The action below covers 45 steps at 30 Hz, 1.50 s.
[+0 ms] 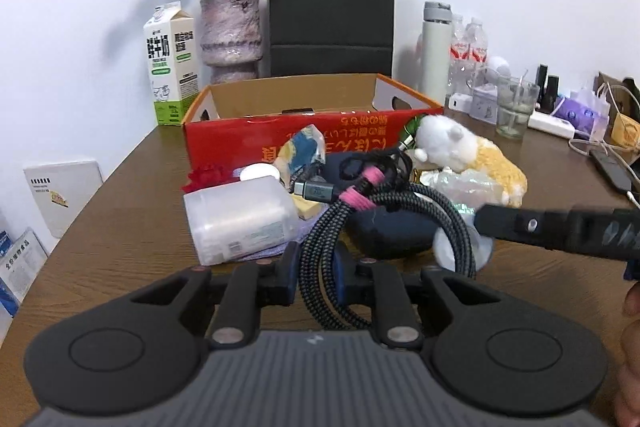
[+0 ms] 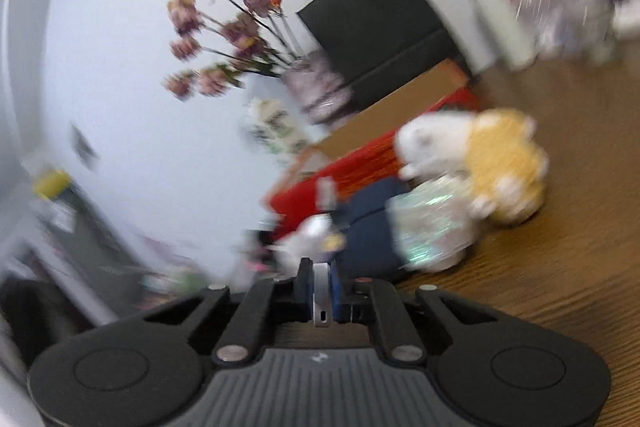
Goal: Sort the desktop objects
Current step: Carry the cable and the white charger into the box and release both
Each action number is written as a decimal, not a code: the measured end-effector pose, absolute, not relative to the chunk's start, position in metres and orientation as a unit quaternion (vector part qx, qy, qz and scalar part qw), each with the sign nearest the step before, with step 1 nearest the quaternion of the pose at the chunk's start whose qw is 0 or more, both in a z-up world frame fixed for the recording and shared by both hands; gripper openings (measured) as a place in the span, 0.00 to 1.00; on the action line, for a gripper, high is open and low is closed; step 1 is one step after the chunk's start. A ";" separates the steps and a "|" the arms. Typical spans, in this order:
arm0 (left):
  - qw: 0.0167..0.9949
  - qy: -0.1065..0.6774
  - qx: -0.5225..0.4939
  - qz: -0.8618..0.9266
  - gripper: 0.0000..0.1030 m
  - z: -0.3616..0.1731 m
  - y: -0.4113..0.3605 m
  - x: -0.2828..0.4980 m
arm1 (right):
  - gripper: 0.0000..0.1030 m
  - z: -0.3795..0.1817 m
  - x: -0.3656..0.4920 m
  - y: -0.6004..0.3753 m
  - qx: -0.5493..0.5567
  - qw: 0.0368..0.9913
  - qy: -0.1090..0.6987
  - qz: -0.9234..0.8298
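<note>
My left gripper [image 1: 318, 273] is shut on a coiled black braided cable [image 1: 332, 247] bound with pink ties, held low over the table in front of the open red cardboard box [image 1: 304, 139]. My right gripper [image 2: 322, 291] is shut on a thin white slab-like object [image 2: 322, 297] with a port in its end; the view is tilted and blurred. Its arm reaches in from the right in the left wrist view [image 1: 560, 227]. A pile lies before the box: a white-and-yellow plush toy [image 1: 468, 155], a dark blue pouch [image 1: 392, 227], a translucent plastic box [image 1: 240, 219], a shiny bag [image 2: 432, 227].
At the back stand a milk carton [image 1: 172, 67], a vase of dried roses [image 1: 230, 31], a black paper bag [image 1: 330, 15], a white flask [image 1: 436, 51], water bottles, a glass [image 1: 516, 107]. A power strip, cables and a phone lie at the right.
</note>
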State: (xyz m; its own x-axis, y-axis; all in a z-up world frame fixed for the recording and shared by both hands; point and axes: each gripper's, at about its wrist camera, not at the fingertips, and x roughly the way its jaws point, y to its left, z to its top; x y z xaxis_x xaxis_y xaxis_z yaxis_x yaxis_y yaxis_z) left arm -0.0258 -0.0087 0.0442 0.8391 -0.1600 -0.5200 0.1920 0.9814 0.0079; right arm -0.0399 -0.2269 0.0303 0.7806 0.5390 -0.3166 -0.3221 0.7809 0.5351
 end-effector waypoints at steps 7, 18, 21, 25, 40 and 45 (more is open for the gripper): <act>0.964 0.255 0.037 -0.064 0.18 0.066 0.005 -0.018 | 0.08 0.048 -0.047 -0.213 0.142 0.951 0.204 0.182; 0.959 0.264 0.086 -0.058 0.18 0.128 0.010 0.125 | 0.08 0.142 0.066 -0.223 0.087 0.961 0.163 0.205; 0.949 0.286 0.126 -0.038 0.18 0.129 0.002 0.183 | 0.08 0.149 0.133 -0.216 0.081 0.956 0.193 0.204; 0.930 0.333 0.151 -0.024 0.18 0.116 0.000 0.260 | 0.08 0.145 0.222 -0.199 0.067 0.947 0.247 0.195; 0.868 0.459 0.191 -0.018 0.25 0.027 -0.016 0.389 | 0.11 0.042 0.411 -0.127 0.132 0.854 0.466 0.191; 0.878 0.445 0.173 -0.023 0.50 0.044 -0.011 0.383 | 0.20 0.030 0.416 -0.121 0.115 0.852 0.482 0.168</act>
